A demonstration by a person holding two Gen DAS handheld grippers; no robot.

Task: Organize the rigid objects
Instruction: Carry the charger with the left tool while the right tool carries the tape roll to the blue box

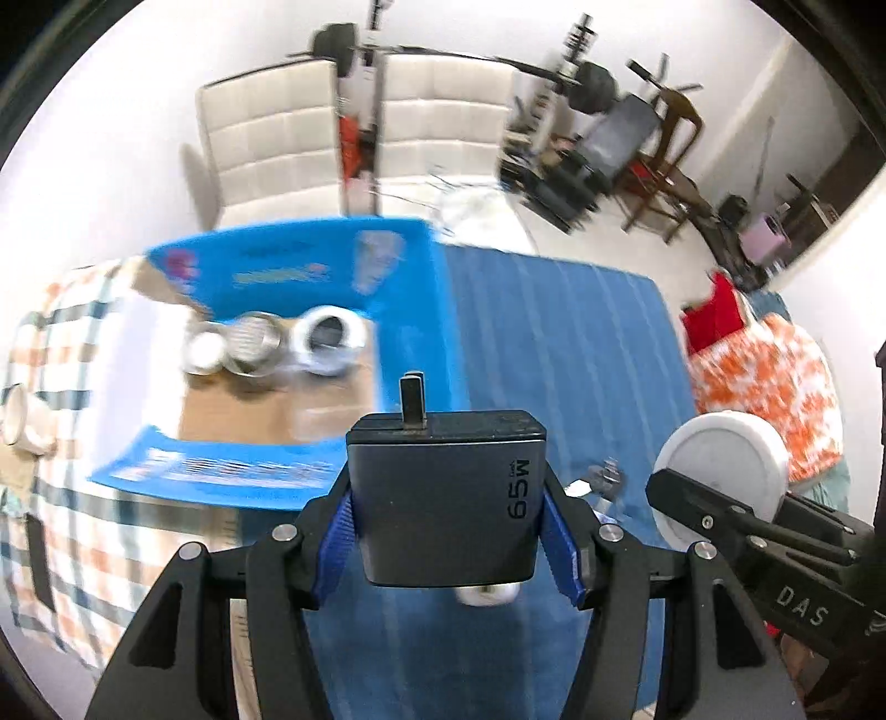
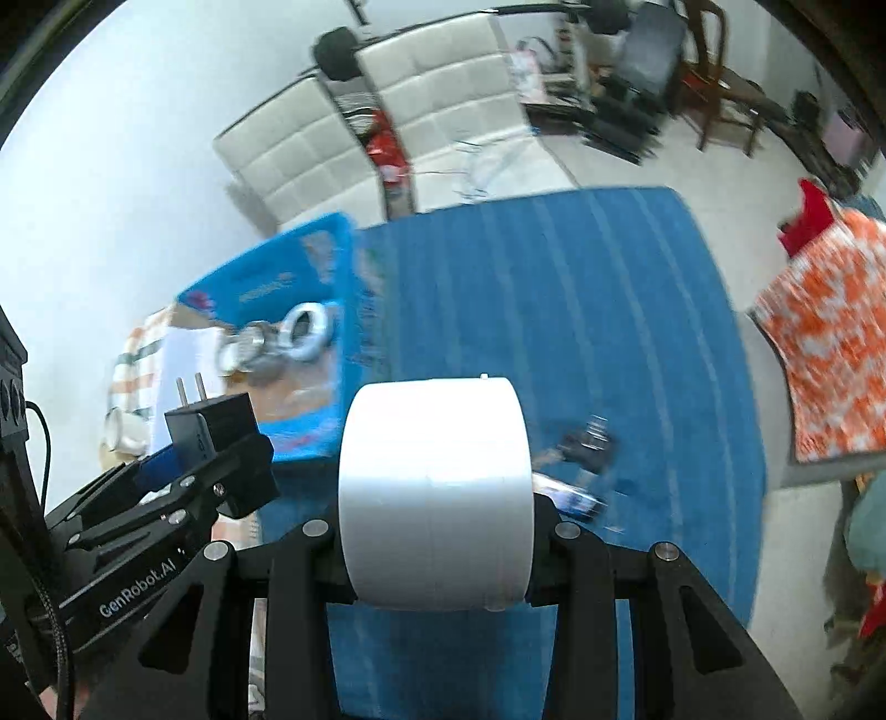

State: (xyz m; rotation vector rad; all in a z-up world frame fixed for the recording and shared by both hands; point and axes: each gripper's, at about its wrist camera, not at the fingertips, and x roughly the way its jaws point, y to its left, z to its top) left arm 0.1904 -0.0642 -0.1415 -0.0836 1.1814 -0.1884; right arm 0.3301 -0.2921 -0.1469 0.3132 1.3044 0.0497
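Left gripper (image 1: 448,531): its blue pads were clamped on the sides of a dark 65 W charger (image 1: 447,498), prongs pointing away from the camera (one prong hid most of the other in its own view).
Right gripper (image 2: 437,531): jaws partly spread and pressed against the flat ends of a white roll of tape (image 2: 434,493), which filled the gap between the fingers.
Charger's place: held in the air, near the open blue box (image 1: 288,277) and just beside the tape roll.
Blue box: it lay on the table's left part, with three round metal cups (image 1: 277,346) (blurred) standing on its cardboard floor.
Surface: a blue striped cloth (image 2: 554,310) covered the table; small blurred items (image 2: 587,443) lay on it; a checked cloth (image 1: 61,498) lay to the left.
Room: a white padded sofa (image 1: 288,133), barbell weights (image 1: 332,47) and a wooden chair (image 1: 670,149) stood behind.
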